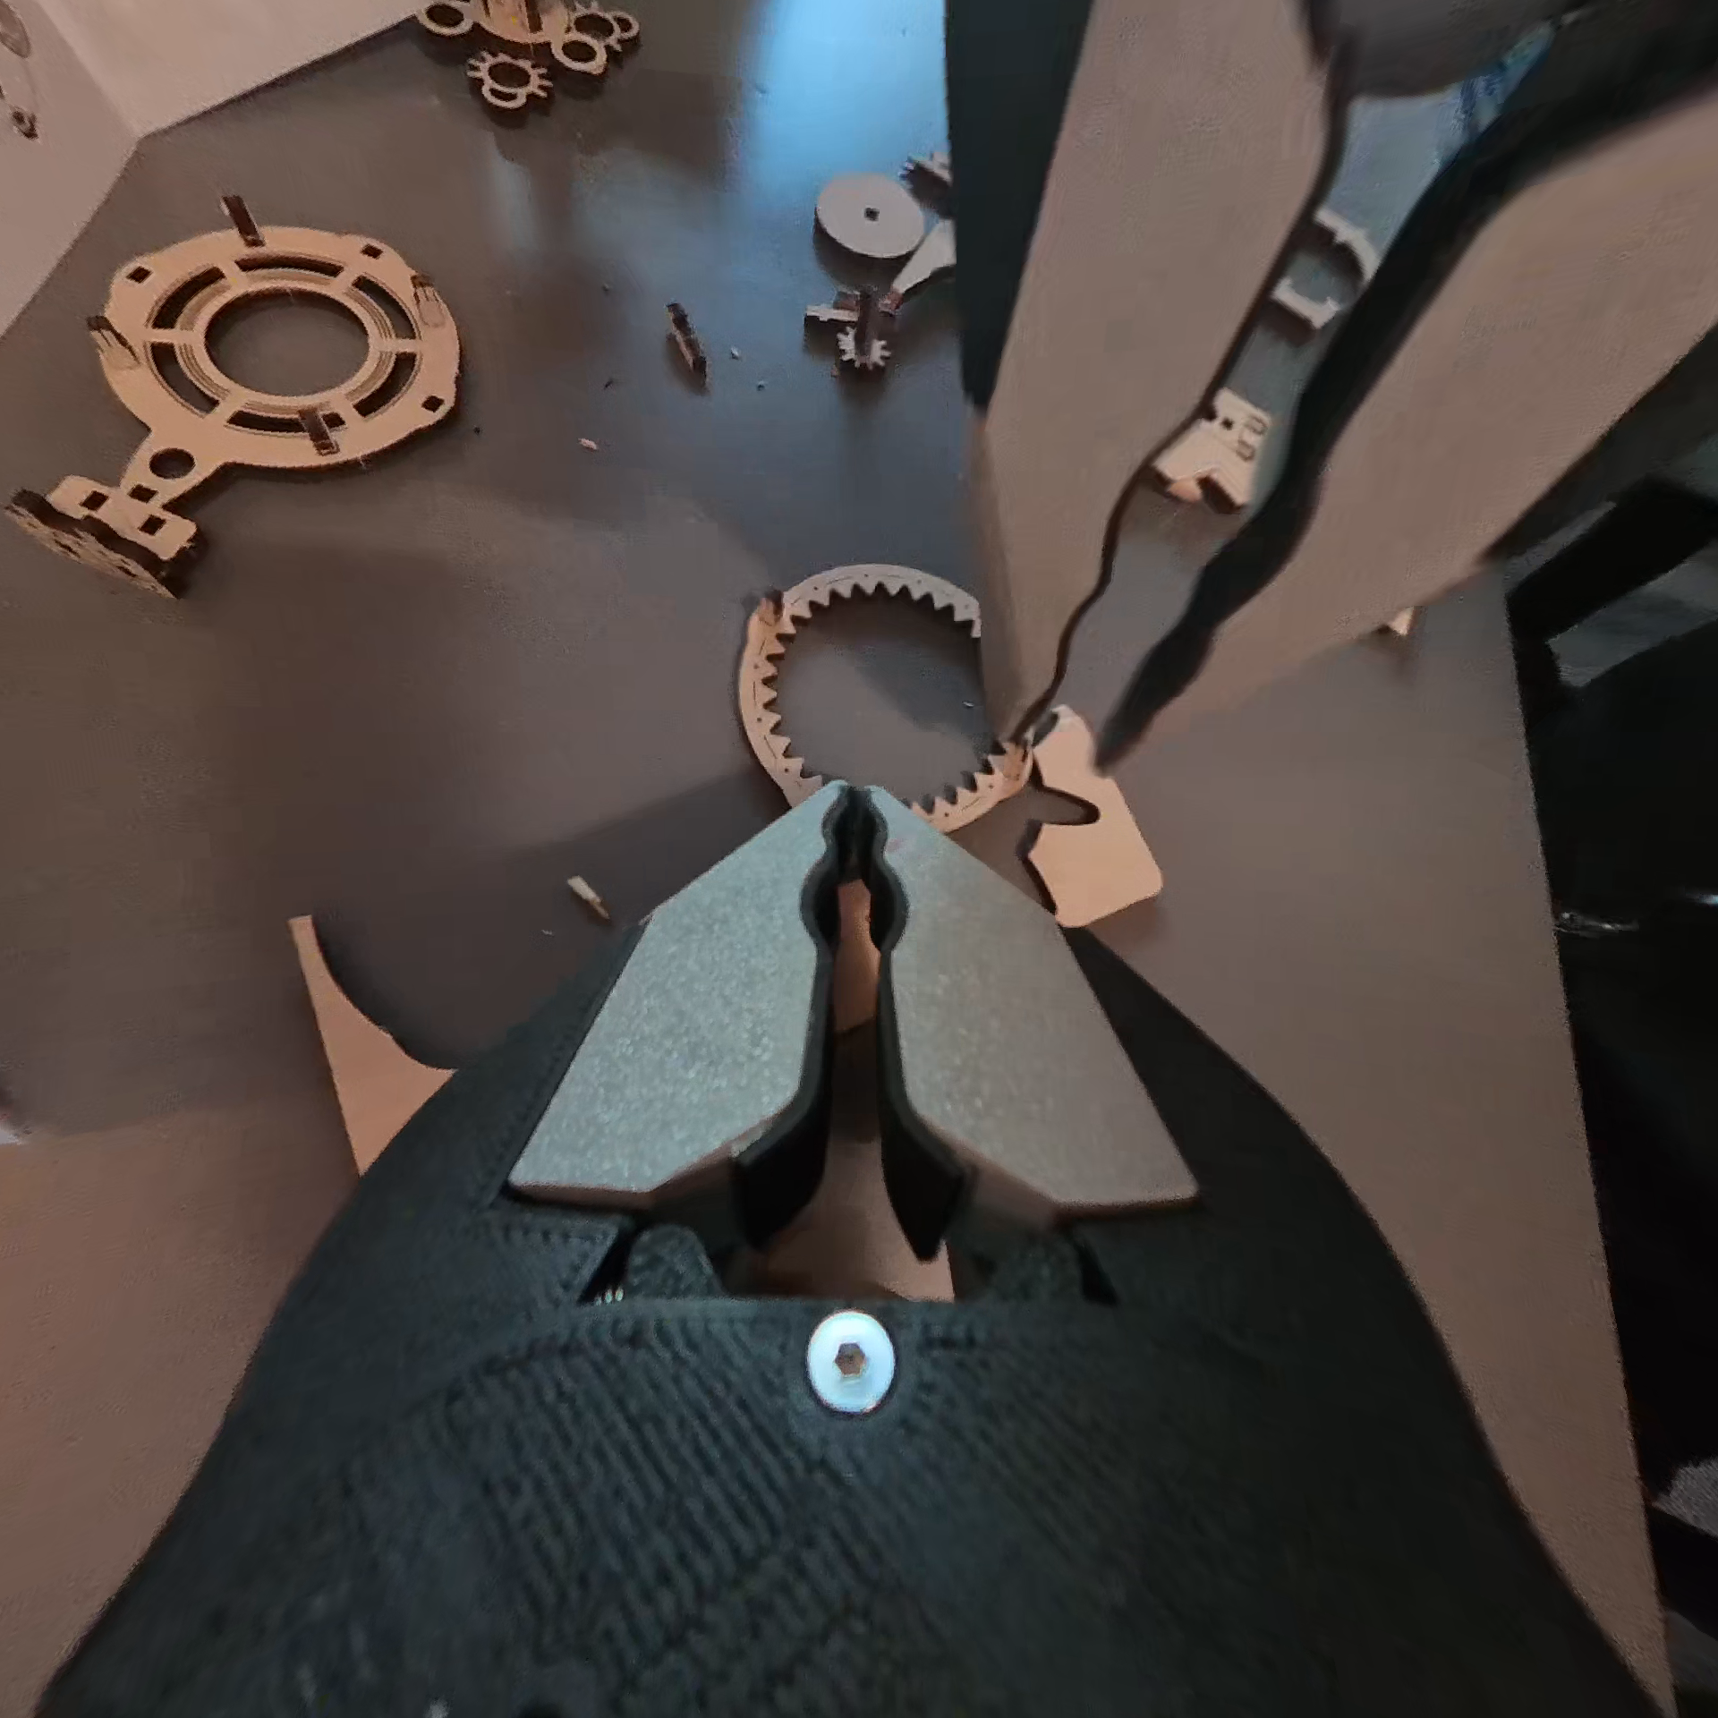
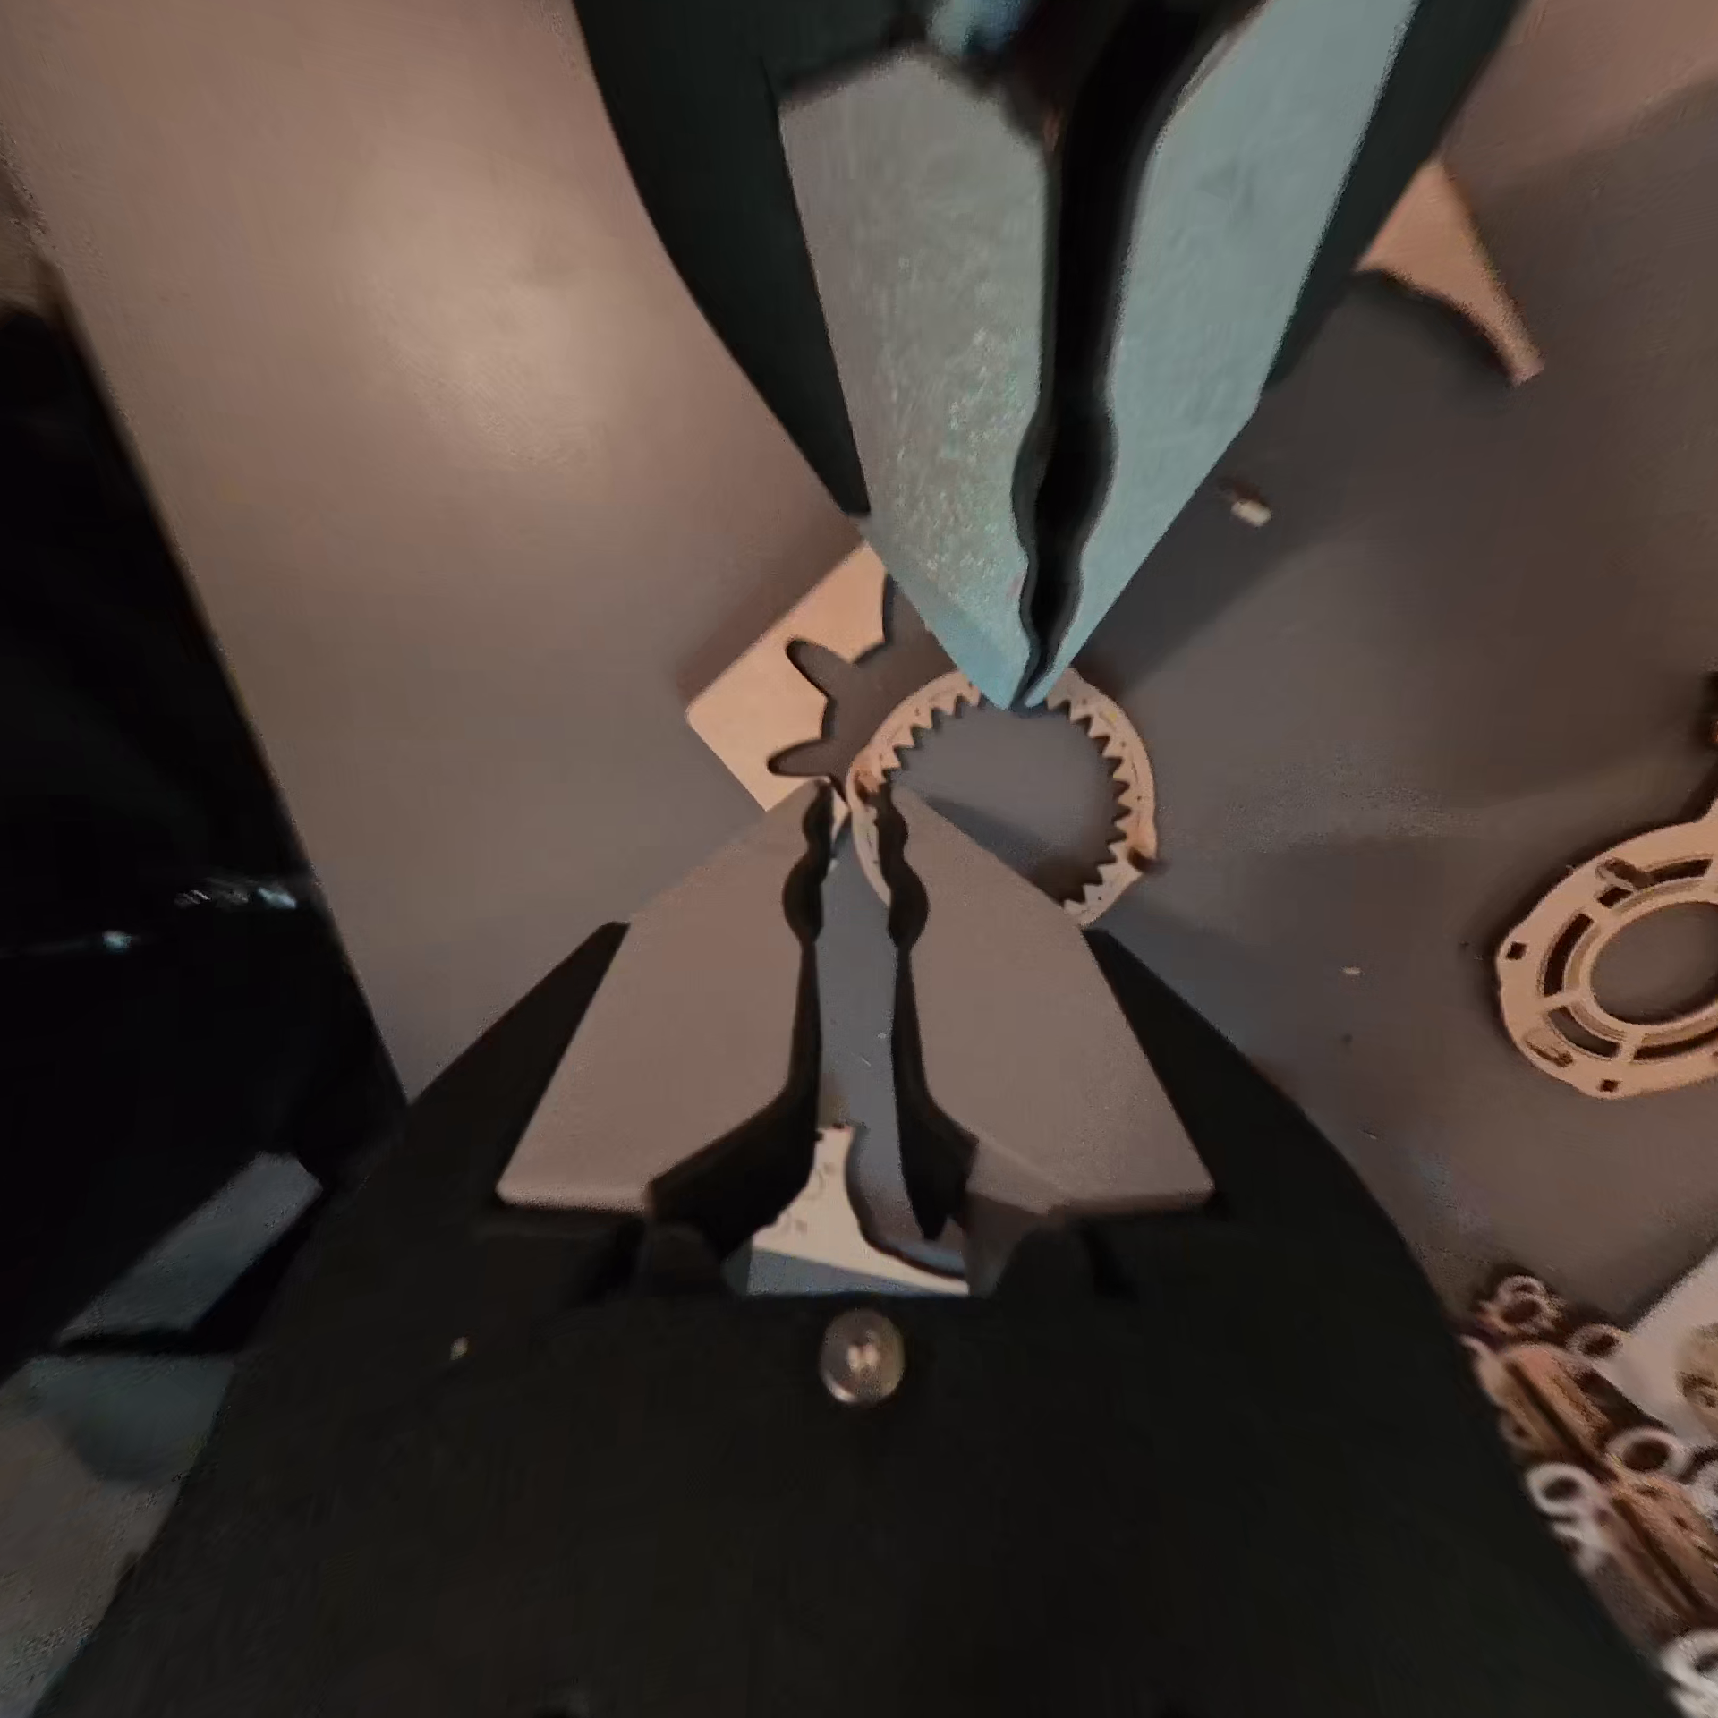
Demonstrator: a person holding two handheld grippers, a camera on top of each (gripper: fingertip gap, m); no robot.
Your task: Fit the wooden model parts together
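A thin wooden ring gear [image 1: 874,595] with inner teeth lies on the dark table, partly over a small square wooden plate [image 1: 1097,865] with a star-shaped cutout. My left gripper [image 1: 851,798] is shut, its tips resting on the ring's near rim. It reaches in from above in the right wrist view [image 2: 1023,693]. My right gripper [image 2: 855,790] stands a narrow gap apart, straddling the opposite rim of the ring gear [image 2: 1116,772] next to the square plate [image 2: 772,697]. It comes in from the upper right in the left wrist view [image 1: 1069,744].
A large slotted ring frame [image 1: 409,372] with upright pegs lies at the far left, also in the right wrist view [image 2: 1525,976]. A disc [image 1: 869,223], a small gear on a shaft [image 1: 865,335], a loose peg [image 1: 686,339] and a curved offcut [image 1: 363,1050] lie around. A gear cluster [image 2: 1562,1413] sits near a corner. My left and right fingertips are right by each other. The curved offcut [image 1: 363,1050] sits 10 cm or so from the ends of my left fingers. It is also in sight in the right wrist view [image 2: 1426,264].
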